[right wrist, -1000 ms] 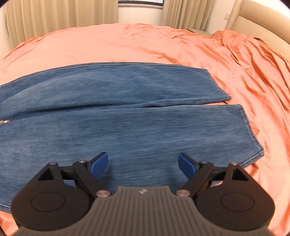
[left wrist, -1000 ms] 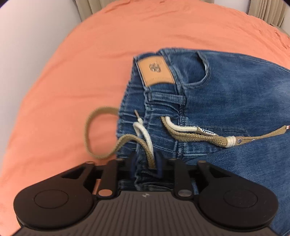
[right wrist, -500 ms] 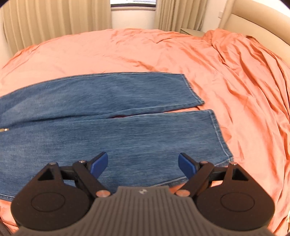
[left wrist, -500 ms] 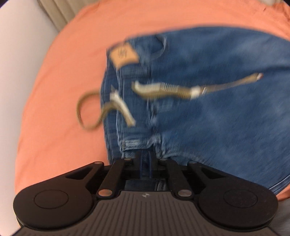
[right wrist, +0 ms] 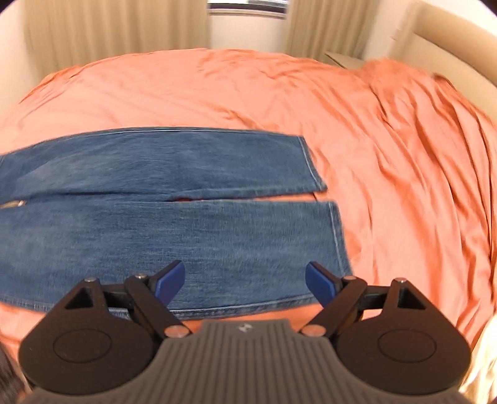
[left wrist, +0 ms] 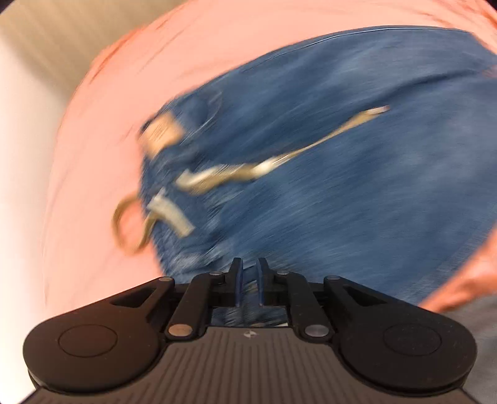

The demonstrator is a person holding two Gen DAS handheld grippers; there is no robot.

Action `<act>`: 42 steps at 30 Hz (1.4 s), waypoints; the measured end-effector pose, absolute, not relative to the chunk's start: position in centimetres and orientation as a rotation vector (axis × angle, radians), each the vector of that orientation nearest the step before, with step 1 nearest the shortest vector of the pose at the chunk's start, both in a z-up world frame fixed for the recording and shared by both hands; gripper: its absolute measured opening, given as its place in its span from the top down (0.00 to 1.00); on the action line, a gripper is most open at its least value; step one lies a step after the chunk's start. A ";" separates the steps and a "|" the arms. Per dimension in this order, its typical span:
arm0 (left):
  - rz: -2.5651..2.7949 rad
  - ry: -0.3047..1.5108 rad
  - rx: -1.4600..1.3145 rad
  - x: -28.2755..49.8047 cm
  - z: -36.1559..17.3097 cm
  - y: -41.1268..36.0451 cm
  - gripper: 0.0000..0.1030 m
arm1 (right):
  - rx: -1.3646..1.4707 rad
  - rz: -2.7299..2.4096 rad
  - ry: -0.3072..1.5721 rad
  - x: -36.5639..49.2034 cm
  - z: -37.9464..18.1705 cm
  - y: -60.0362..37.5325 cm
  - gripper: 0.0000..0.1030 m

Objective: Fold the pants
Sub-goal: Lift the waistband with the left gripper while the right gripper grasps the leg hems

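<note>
The jeans [right wrist: 174, 236] are blue denim cloth, faded and a little rough. The bedsheet [right wrist: 388, 149] is orange cloth, smooth with soft wrinkles. The drawstring [left wrist: 236, 174] looks like woven beige cord. The curtains [right wrist: 93, 28] are matt beige cloth.

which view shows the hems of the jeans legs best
The right wrist view: both hems lie sharp and flat on the orange bedspread. The left wrist view is motion-blurred and shows only the waist end with its drawstring; no hems.

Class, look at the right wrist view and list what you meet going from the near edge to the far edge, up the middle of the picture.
Right gripper → near trouser leg → far trouser leg → orange bedsheet → curtains and window.
</note>
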State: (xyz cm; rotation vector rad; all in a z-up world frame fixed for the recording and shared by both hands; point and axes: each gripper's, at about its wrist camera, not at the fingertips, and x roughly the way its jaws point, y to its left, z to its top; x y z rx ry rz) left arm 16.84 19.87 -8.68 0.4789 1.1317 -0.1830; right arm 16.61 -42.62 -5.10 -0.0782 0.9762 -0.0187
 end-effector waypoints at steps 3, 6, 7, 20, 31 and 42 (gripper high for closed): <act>-0.346 1.128 0.663 15.5 -7.9 15.7 0.81 | -0.110 0.051 0.988 16.8 -4.4 -43.4 0.21; -0.450 1.188 0.838 14.5 -9.1 13.4 0.80 | -0.161 0.064 0.992 16.4 -4.9 -44.0 0.21; -0.470 1.221 0.863 14.5 -9.5 13.1 0.80 | -0.169 0.060 0.993 16.3 -5.3 -44.1 0.21; -0.679 1.496 0.933 16.0 -14.9 8.6 0.61 | -0.120 0.022 1.021 13.9 -8.3 -46.8 0.21; -0.732 1.531 1.013 14.2 -16.5 4.8 0.59 | -0.331 0.175 1.106 15.9 -11.0 -46.9 0.24; -0.446 1.313 0.912 9.5 -13.9 4.6 0.95 | -0.925 0.358 1.072 15.4 -18.3 -44.2 0.45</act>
